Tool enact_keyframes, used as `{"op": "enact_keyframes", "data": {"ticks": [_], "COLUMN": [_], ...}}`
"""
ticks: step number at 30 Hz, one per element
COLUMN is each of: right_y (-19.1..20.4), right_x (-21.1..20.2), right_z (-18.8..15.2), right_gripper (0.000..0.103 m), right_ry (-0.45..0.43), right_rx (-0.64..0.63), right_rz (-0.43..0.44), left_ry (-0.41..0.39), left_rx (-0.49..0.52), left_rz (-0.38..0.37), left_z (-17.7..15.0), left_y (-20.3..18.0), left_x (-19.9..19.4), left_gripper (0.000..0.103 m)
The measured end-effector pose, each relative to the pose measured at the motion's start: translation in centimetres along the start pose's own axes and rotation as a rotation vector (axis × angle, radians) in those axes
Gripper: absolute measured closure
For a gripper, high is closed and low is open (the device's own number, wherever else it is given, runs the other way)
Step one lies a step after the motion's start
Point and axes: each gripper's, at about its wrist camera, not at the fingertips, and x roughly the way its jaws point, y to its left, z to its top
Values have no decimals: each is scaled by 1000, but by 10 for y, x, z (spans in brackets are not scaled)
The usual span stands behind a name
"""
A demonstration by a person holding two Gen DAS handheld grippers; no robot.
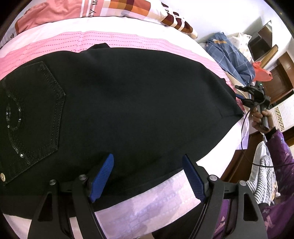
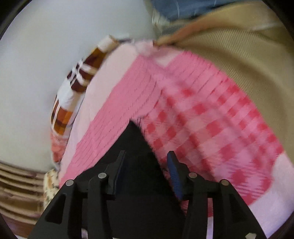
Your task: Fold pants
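Black pants lie flat lengthwise across the pink bedspread, pillow behind. Left claw released above them; right claw released over the hem.

This was a bedroom in a home. A bed with a pink sheet filled the view, and a checked pillow lay at its far edge against a white wall. Beyond the bed's right corner, blue checked cloth was heaped near brown wooden furniture.
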Motion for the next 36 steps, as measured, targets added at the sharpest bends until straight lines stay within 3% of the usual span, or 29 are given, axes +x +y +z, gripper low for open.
{"op": "enact_keyframes", "data": {"ticks": [3,5,7,9,12,15,17,18,19,22,24,25,27,28,30,32,34,35,36], "right_y": [7,24,27,25,12,-2,3,10,15,46,77,87,89,78,59,35,22,19,18], "right_x": [4,-1,1,7,17,16,8,2,-3,-40,-67,-70,-60,-47,-30,-27,-35,-39,-43], "right_z": [-7,-13,-17,-16,-8,0,-4,-9,-12,-28,-46,-50,-47,-40,-31,-28,-35,-39,-43], "right_gripper": [60,60,60,60,61,60,80,96,96,97,98,98,99,98,98,98,96,96,96], "right_ry": [11,21,70,92,112,83,50,34,11,-168,-301,-327,-315,-294,-265,-221,-197,-188,-196], "right_rx": [-23,-115,-128,-134,-87,6,-37,-79,-104,-238,-417,-468,-503,-484,-449,-348,-253,-232,-224], "right_rz": [64,64,124,111,105,191,198,189,174,167,101,74,2,-93,-181,-114,94,143,128], "left_ry": [5,7,7,10,18,25,20,15,7,-5,-5,-5,-4,-3,-1,0,-4,-6,-3], "left_rx": [-1,-5,-8,-2,21,51,51,49,44,36,39,41,45,47,47,46,40,35,35], "left_rz": [5,6,3,5,33,56,53,49,44,41,47,51,56,59,62,61,57,54,54], "left_z": [1,1,1,2,2,1,-1,-2,-3,-4,-4,-4,-4,-4,-3,-3,-4,-4,-4], "left_y": [-1,-2,-3,-5,-11,-15,-14,-12,-11,-10,-12,-12,-14,-14,-14,-13,-13,-12,-12], "left_x": [0,1,1,4,7,8,7,6,6,5,6,6,6,7,7,6,6,5,6], "left_gripper": [24,22,19,15,12,12,12,12,12,12,12,11,11,10,10,10,10,10,10]}}
